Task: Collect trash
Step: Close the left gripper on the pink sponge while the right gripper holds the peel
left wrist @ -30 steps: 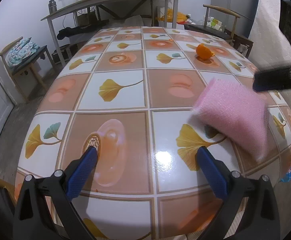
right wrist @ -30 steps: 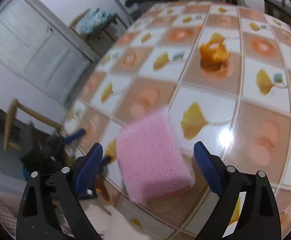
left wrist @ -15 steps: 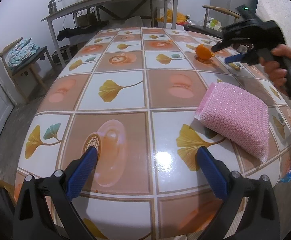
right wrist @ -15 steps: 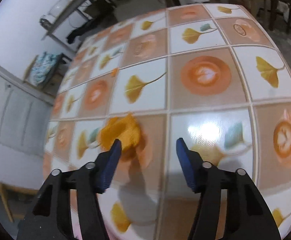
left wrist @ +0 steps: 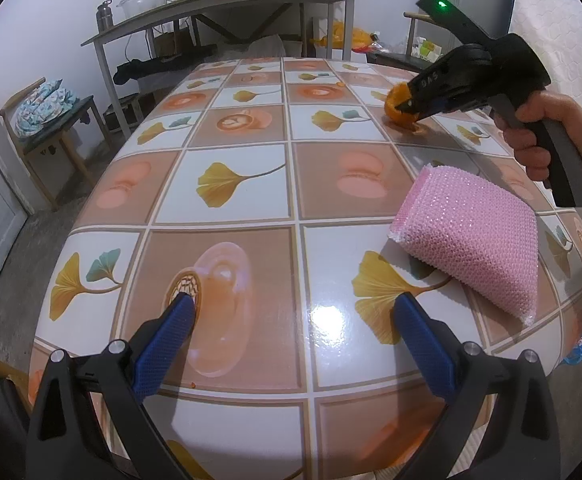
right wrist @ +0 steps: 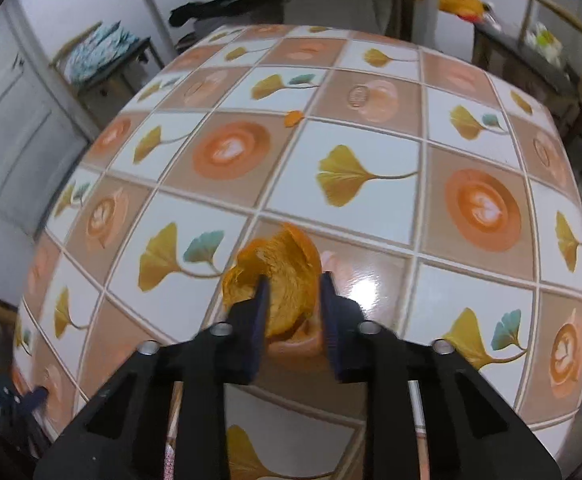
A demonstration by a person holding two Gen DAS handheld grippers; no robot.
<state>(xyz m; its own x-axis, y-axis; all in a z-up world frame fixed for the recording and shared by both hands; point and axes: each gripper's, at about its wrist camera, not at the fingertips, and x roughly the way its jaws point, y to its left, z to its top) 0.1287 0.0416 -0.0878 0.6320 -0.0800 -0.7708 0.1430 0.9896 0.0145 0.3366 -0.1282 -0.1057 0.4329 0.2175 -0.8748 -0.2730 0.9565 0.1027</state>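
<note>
Now the right gripper (right wrist: 293, 300) has left the pink sponge (left wrist: 471, 236) lying on the tabletop (left wrist: 251, 184) and travelled beyond it to the orange peel (right wrist: 279, 276). Its fingers (right wrist: 261, 308) have just been closing, and the curled peel sits between them; one blue pad cuts into the hollow of the peel and the other stands against its outer side, so I judge it grasped, or very nearly so. That would make this the pick-up of the first piece of trash, with the lift not yet done: the peel rests on the tabletop. A smaller orange scrap (right wrist: 293, 118) lies well beyond the peel, untouched. From the left wrist view, a hand (left wrist: 547, 136) holds the right gripper by its handle, tilted steeply down onto the peel from the sponge's far side. The left gripper (left wrist: 291, 340) hovers low just beside the sponge, fingers spread wide, holding nothing.
</note>
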